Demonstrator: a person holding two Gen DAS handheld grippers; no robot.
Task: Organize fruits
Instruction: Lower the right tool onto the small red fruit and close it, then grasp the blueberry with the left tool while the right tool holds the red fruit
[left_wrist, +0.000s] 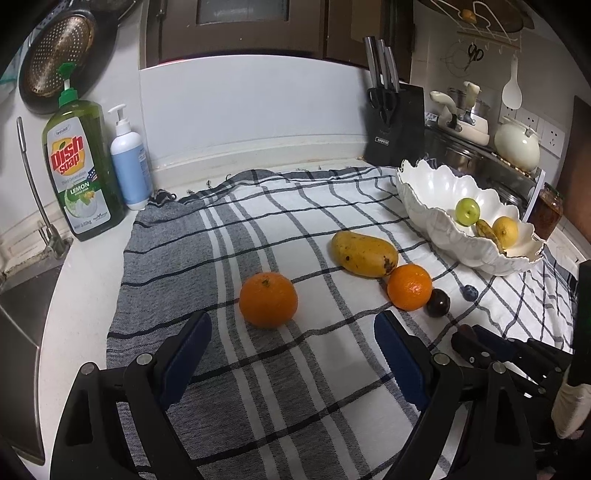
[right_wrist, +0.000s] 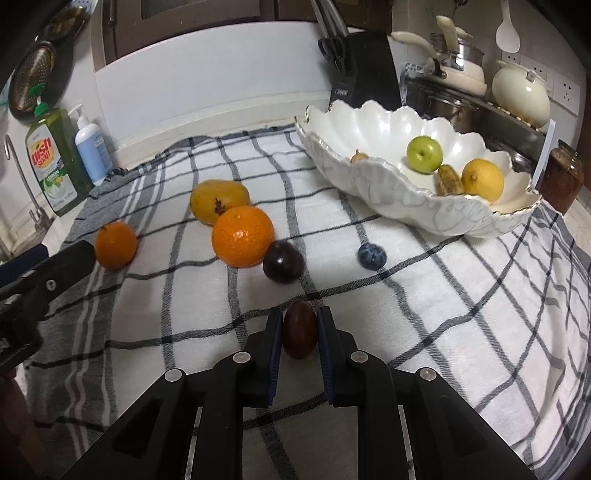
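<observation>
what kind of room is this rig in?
Almost certainly a home kitchen counter: dish soap bottle beside a sink tap, a knife block, and pots on a rack at the back.

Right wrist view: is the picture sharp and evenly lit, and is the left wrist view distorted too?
Right wrist view: the small dark fruit between the right gripper pads is sharp, corners go black. Left wrist view: fisheye bends the backsplash, and the open left gripper looks oversized.

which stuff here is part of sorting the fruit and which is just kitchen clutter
Job: white bowl, mango, two oranges, dark plum, blue plum, reddish fruit in the right gripper.

Clutter: dish soap, lotion bottle, knife block, jar.
</observation>
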